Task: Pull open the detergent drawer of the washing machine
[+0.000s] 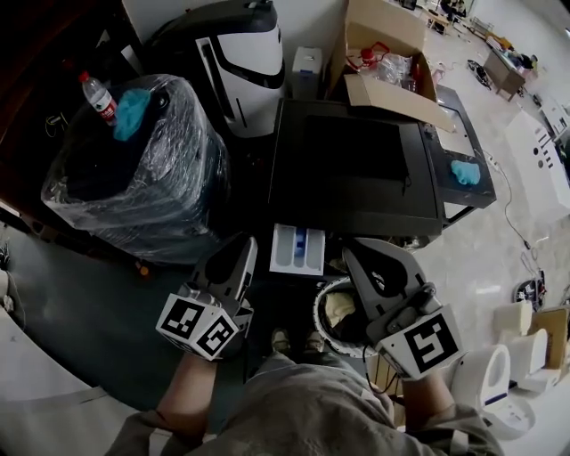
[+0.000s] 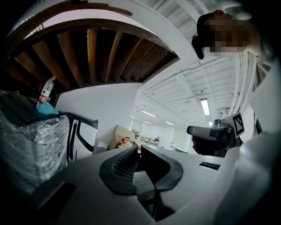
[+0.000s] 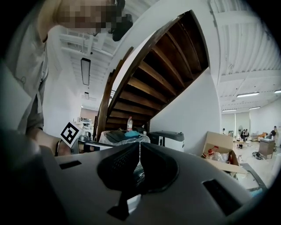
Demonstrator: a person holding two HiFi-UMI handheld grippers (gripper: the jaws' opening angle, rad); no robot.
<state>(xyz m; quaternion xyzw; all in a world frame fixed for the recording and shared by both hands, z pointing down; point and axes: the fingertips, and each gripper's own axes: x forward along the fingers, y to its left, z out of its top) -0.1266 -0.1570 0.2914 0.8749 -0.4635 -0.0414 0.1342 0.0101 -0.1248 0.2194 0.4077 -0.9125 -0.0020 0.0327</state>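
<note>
Nearest the lens, left gripper (image 1: 239, 263) has its jaws closed on nothing. Just right of its tip and below it, the detergent drawer (image 1: 298, 249) already juts from the washing machine (image 1: 356, 165) toward the person. Right gripper (image 1: 370, 267) is likewise closed and empty.

Underside of a dark wooden staircase (image 3: 162, 74) overhead, treads and stringers exposed, set against a plain white wall (image 2: 105, 110). Beyond it a long open hall under a white ribbed ceiling (image 2: 189, 83), strip lights (image 2: 204, 106) lit. Pale marbled floor (image 1: 485, 258) to the right, darker flooring (image 1: 89, 312) to the left. Plastic-wrapped dark unit (image 1: 151, 196) at the left, with a water bottle (image 1: 96, 96) and a blue cloth (image 1: 134, 114) on top. Open cardboard box (image 1: 378, 22) of bottles further back. White cabinet (image 1: 537, 165), possibly an appliance, at the far right.
</note>
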